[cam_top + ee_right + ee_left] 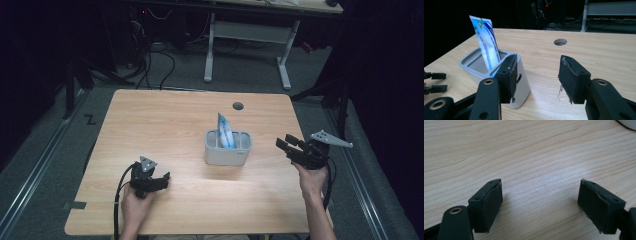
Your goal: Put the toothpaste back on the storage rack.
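Right gripper low over wooden table, jaws spread wide with nothing between. Just beyond left jaw, grey two-compartment holder; blue-and-white sachet upright in what looks like farther compartment. Round hole in tabletop behind. Left gripper at far left edge.

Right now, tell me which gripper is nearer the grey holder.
Right. The right gripper sits just right of the grey holder; the left gripper lies farther off, to its lower left.

Wooden table (light grain) bears a grey holder.
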`<state>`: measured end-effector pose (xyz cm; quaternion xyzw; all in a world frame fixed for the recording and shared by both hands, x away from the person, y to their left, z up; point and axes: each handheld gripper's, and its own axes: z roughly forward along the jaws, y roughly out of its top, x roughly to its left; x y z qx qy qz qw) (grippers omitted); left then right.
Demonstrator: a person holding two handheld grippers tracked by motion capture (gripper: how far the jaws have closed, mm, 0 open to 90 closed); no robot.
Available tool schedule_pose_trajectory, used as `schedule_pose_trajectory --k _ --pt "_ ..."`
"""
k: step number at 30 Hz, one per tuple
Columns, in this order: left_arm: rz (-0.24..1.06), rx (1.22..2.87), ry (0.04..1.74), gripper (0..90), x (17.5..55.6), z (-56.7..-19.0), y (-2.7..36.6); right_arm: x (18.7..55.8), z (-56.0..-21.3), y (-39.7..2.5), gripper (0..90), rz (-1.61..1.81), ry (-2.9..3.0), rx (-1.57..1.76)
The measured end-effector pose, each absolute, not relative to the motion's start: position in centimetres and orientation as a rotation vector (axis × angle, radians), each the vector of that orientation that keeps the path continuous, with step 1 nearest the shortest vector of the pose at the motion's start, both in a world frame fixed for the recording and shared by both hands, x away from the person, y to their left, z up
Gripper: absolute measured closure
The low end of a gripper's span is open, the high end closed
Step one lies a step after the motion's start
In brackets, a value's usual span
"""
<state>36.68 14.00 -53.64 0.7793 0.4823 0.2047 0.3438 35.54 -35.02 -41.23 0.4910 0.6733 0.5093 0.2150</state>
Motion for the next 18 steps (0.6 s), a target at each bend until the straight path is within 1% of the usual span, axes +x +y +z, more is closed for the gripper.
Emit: schedule_pose_trajectory --k 18 --pt "0.532 2.023 1.254 20.4 36.7 -53.6 14.0 34.9 -43.6 -35.4 49.3 1.420 1.875 1.418"
